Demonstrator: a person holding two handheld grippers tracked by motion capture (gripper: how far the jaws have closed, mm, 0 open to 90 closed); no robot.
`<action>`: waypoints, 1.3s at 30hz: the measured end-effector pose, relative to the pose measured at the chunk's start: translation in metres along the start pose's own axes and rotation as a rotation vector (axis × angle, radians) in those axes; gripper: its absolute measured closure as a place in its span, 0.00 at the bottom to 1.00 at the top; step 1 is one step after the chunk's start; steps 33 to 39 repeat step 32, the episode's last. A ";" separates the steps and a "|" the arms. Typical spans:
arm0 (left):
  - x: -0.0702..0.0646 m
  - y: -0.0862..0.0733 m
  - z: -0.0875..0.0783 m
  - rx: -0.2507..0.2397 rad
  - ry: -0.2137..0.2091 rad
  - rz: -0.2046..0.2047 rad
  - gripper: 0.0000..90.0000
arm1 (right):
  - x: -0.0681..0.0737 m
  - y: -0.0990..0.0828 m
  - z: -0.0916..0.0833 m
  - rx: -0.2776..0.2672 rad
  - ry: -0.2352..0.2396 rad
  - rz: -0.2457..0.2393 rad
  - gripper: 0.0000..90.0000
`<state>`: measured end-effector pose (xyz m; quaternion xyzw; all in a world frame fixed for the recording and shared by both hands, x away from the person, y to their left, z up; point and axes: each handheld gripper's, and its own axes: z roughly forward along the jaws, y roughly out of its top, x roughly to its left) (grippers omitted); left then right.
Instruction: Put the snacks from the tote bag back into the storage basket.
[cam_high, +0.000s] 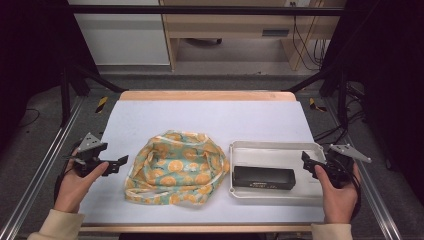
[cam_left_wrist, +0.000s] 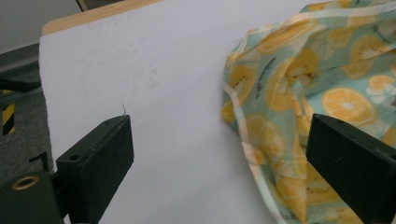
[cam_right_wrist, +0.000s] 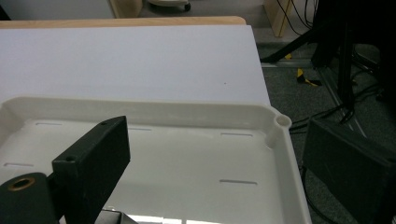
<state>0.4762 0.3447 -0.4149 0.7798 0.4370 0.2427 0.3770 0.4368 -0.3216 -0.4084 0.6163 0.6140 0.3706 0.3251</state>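
Now we hold our left gripper (cam_high: 119, 164) just left of the cloth (cam_high: 175, 167), low over the table (cam_high: 210, 120), its jaws spread wide with nothing between them. In the left gripper view the cloth's (cam_left_wrist: 317, 93) edge lies between the jaws, nearer the right-hand one, though we cannot tell whether either jaw touches it. The cloth, printed with orange slices on pale green, lies crumpled and left of the tray (cam_high: 272, 147), just beside its left wall. Our right gripper (cam_high: 306, 161) hovers at the tray's right end, jaws likewise wide apart and holding nothing. In the right gripper view one jaw stands over the tray's (cam_right_wrist: 140, 109) floor and the other outside its right rim. A black box (cam_high: 263, 178) lies flat in the tray, along its near side, between the cloth and our right gripper.
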 end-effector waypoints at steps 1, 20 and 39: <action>0.001 -0.002 0.000 0.007 0.003 0.003 0.08 | -0.002 -0.002 0.000 0.007 0.000 0.005 0.09; 0.013 -0.039 0.006 0.079 0.066 0.027 0.07 | -0.016 -0.028 0.011 0.134 0.013 -0.076 0.07; 0.009 -0.049 0.000 0.078 0.109 0.019 0.07 | -0.011 -0.038 0.014 0.244 0.060 -0.161 0.07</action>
